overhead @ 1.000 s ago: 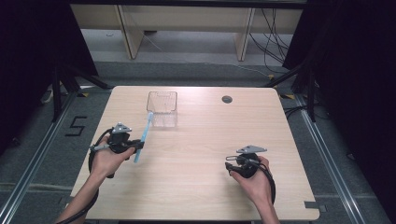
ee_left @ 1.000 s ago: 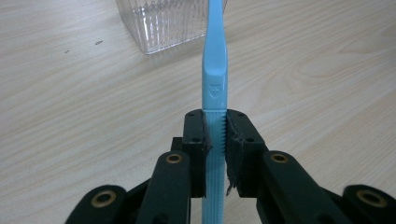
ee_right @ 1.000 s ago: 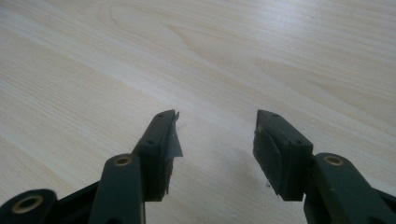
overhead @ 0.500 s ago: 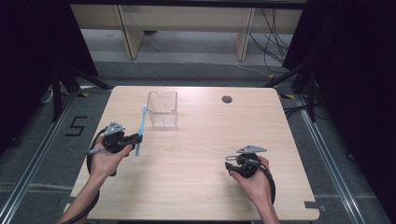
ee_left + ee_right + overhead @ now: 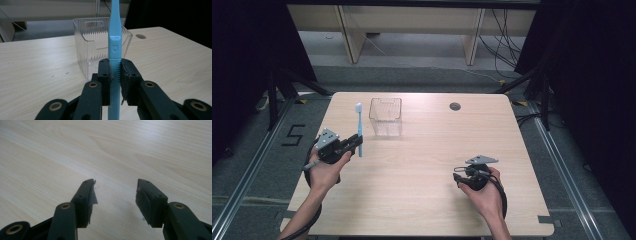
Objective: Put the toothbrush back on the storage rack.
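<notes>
Your left hand-held gripper (image 5: 356,142) clamped the toothbrush (image 5: 359,127) upright, left of centre beside the bin (image 5: 385,116); insertion remained. Right hand-held gripper (image 5: 115,195) gaped empty.

Wooden table (image 5: 422,200), grey floor (image 5: 257,165) (dark surroundings)

Pale blue toothbrush (image 5: 114,37) in smooth, slightly glossy plastic, ribbed down the handle. Clear ribbed plastic box (image 5: 95,45), pretty shiny. Matt light wood-grain table (image 5: 422,200). Matt black plastic left gripper (image 5: 115,72), brass-looking rivets.
</notes>
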`<state>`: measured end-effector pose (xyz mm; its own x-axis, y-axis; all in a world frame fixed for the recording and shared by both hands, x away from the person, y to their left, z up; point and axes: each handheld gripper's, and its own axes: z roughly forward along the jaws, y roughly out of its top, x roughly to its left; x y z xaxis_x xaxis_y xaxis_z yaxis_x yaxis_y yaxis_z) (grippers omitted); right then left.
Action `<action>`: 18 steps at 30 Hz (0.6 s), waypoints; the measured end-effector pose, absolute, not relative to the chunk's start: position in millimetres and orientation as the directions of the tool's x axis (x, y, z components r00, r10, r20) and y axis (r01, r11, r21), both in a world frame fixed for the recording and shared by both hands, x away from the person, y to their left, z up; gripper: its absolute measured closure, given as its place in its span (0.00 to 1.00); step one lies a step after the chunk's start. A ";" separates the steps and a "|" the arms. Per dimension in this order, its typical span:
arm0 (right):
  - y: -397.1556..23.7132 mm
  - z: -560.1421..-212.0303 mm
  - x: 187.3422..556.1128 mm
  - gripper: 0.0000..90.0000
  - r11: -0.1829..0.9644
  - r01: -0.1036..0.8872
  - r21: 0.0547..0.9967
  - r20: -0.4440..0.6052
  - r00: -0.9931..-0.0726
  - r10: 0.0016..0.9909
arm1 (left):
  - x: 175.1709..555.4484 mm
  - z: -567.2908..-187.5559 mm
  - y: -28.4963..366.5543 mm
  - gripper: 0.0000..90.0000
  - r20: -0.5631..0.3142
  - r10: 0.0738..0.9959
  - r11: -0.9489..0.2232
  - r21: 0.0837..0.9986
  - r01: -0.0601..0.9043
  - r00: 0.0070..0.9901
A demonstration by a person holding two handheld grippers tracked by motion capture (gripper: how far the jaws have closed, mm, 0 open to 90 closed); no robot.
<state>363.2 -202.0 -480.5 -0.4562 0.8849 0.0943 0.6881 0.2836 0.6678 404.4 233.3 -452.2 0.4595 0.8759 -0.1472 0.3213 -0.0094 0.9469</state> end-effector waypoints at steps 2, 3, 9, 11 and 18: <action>-202.5 -480.7 363.7 0.55 0.283 0.685 0.672 0.091 -0.456 0.885 | 404.6 -452.3 234.1 0.87 -0.145 0.879 0.004 0.955 0.297 0.454; -202.6 -480.7 363.7 0.55 0.283 0.684 0.672 0.091 -0.456 0.885 | 404.5 -452.4 234.2 0.87 -0.146 0.881 0.012 0.958 0.287 0.450; -203.0 -479.6 363.1 0.55 0.288 0.682 0.672 0.080 -0.454 0.887 | 404.5 -450.7 236.6 0.87 -0.138 0.891 0.034 0.970 0.240 0.434; -202.9 -479.8 363.4 0.55 0.288 0.683 0.671 0.083 -0.455 0.887 | 404.9 -448.4 238.5 0.87 -0.142 0.897 0.050 0.974 0.223 0.419; -201.6 -481.5 363.8 0.55 0.280 0.685 0.673 0.101 -0.460 0.882 | 406.1 -443.2 239.9 0.87 -0.129 0.908 0.059 0.981 0.182 0.398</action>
